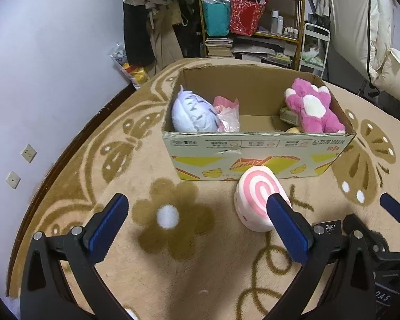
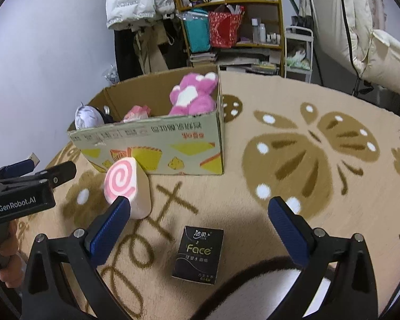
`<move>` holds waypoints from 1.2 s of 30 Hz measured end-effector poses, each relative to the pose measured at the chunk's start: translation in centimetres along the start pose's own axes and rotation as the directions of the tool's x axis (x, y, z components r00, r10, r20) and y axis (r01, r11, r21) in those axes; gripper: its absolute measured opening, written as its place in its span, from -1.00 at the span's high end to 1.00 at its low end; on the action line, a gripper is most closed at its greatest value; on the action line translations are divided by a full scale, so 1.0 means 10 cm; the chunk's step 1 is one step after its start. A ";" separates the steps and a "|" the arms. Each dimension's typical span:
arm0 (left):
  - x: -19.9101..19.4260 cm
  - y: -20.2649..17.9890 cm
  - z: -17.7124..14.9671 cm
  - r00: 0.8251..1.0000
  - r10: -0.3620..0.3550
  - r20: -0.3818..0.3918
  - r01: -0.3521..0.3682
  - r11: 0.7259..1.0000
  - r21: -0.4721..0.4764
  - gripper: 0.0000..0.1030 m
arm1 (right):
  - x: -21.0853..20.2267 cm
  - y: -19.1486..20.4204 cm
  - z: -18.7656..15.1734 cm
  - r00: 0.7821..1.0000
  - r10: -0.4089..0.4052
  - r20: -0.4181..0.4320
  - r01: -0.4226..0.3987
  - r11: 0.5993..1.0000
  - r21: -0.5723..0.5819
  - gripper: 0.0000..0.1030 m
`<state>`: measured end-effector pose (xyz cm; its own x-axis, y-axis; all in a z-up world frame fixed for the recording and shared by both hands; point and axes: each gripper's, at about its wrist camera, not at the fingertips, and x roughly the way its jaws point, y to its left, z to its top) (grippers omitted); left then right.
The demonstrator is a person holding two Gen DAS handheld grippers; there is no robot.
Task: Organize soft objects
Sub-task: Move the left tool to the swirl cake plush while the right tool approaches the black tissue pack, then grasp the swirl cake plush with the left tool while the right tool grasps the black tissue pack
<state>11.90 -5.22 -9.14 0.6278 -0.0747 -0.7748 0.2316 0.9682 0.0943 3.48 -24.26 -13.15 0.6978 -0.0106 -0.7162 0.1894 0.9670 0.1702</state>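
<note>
Two hand-held grippers hover over a patterned carpet (image 2: 293, 101), both with jaws spread wide and holding nothing. The left gripper (image 1: 200, 208) faces a cardboard box (image 1: 253, 157) set toward the carpet's far edge; the right gripper (image 2: 200, 210) looks down on a black tissue pack (image 2: 198, 254) lying flat between its fingers and nearer the camera.

A pink-and-white swirl cushion (image 1: 258, 200), shaped like a roll cake, stands on the carpet against the box's near wall, still outside it. Already inside are a pale lavender plush (image 1: 190, 113) at the left end, a pink wrapped item (image 1: 226, 114) beside it, and a magenta bear (image 1: 312, 106) at the right end, leaving the middle of the box bare.

The risks appear to lie in the cushion's position and softness. In the left view the left gripper's right-hand finger (image 1: 288, 229) overlaps it, so a closing motion from here could nudge it over rather than straddle it. A shallow pinch on foam would likely slip. The grippers also sit near each other, and a reach by both for the same cushion could make them collide. Lifted low, the cushion might catch the box's near rim.
</note>
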 end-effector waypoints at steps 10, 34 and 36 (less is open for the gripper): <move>0.24 -0.14 0.01 0.998 -0.044 -0.033 0.045 0.999 0.021 -0.99 | 0.23 -0.04 -0.05 0.994 0.044 -0.096 -0.043 0.999 0.011 -0.96; 0.62 -0.48 -0.04 0.988 -0.092 -0.126 0.104 0.990 0.094 -0.99 | 0.65 -0.22 -0.23 0.959 0.063 -0.275 -0.046 0.997 0.066 -0.53; 0.63 -0.50 -0.04 0.986 -0.101 -0.129 0.113 0.989 0.090 -0.99 | 0.68 -0.20 -0.24 0.957 0.062 -0.285 -0.047 0.997 0.057 -0.53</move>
<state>14.46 -10.42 -14.74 0.4999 -0.1411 -0.8545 0.3674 0.9280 0.0617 6.15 -25.69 -19.96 0.4823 0.1222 -0.8674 0.1955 0.9502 0.2426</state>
